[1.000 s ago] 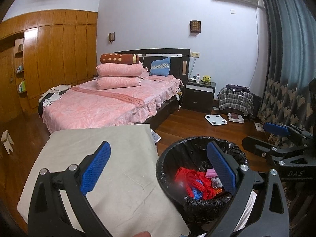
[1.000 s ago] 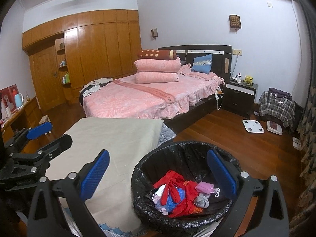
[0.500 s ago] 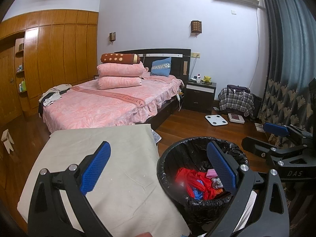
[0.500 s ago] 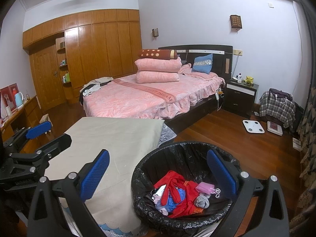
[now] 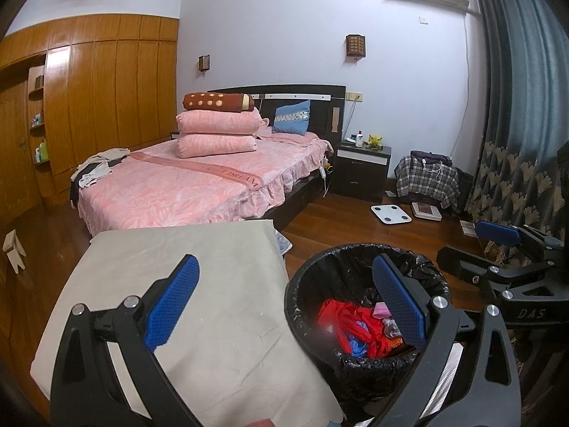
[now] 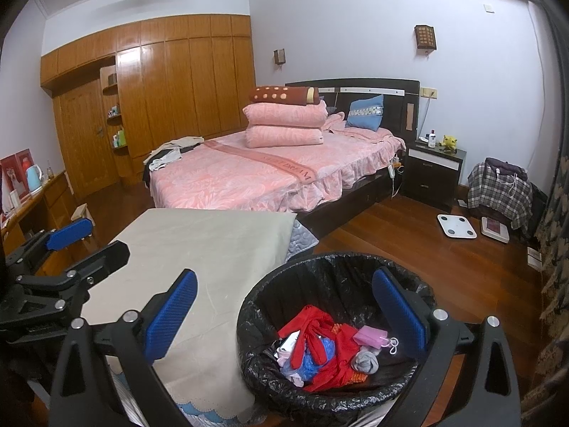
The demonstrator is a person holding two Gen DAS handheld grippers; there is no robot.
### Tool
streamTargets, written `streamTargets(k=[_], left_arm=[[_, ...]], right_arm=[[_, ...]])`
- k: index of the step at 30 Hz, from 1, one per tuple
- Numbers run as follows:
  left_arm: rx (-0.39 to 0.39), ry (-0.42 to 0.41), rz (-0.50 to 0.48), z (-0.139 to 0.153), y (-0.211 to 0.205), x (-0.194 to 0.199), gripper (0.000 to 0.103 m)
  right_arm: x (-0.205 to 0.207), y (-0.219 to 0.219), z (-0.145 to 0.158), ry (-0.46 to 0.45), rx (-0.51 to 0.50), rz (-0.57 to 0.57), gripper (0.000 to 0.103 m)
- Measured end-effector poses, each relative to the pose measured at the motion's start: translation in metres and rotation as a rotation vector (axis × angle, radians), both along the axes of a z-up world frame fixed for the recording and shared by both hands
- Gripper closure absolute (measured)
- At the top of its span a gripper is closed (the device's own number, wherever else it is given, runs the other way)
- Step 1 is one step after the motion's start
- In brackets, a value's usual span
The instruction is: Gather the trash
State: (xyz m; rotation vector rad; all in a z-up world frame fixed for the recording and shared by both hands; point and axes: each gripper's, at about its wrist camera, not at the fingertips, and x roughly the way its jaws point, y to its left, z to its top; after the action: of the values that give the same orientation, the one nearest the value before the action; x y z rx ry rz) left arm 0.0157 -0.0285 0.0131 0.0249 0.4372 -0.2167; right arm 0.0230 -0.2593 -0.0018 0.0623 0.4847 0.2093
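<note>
A black-lined trash bin (image 5: 309,291) (image 6: 334,277) stands on the floor beside a cloth-covered table (image 5: 199,270) (image 6: 199,245). Inside it lies a heap of trash (image 6: 320,348) (image 5: 352,323): red fabric, blue plastic, a pink packet, a grey lump. My left gripper (image 5: 284,295) hangs open over the table edge and the bin, with nothing between its blue pads. My right gripper (image 6: 284,306) is open too, above the bin's rim, also empty. Each gripper shows at the side of the other's view: the right gripper (image 5: 498,245) and the left gripper (image 6: 67,245).
A pink bed (image 6: 270,174) with stacked pillows fills the middle of the room. A dark nightstand (image 6: 434,170), a white scale (image 6: 457,226), a plaid bag (image 6: 501,185) and curtains (image 5: 515,142) stand to the right. Wooden wardrobes (image 6: 160,99) line the left wall.
Both views have shifted very slightly; the grippers stay open and empty above the bin and table.
</note>
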Motion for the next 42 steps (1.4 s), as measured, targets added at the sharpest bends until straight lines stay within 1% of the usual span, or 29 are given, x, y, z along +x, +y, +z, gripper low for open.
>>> streamTargets(k=[3, 42], left_arm=[[0.002, 0.0, 0.0, 0.0, 0.001, 0.001, 0.008], [0.004, 0.003, 0.005, -0.004, 0.006, 0.004, 0.008]], right_arm=[[0.001, 0.001, -0.004, 0.002, -0.001, 0.003, 0.006], [0.003, 0.005, -0.012, 0.01, -0.003, 0.005, 0.006]])
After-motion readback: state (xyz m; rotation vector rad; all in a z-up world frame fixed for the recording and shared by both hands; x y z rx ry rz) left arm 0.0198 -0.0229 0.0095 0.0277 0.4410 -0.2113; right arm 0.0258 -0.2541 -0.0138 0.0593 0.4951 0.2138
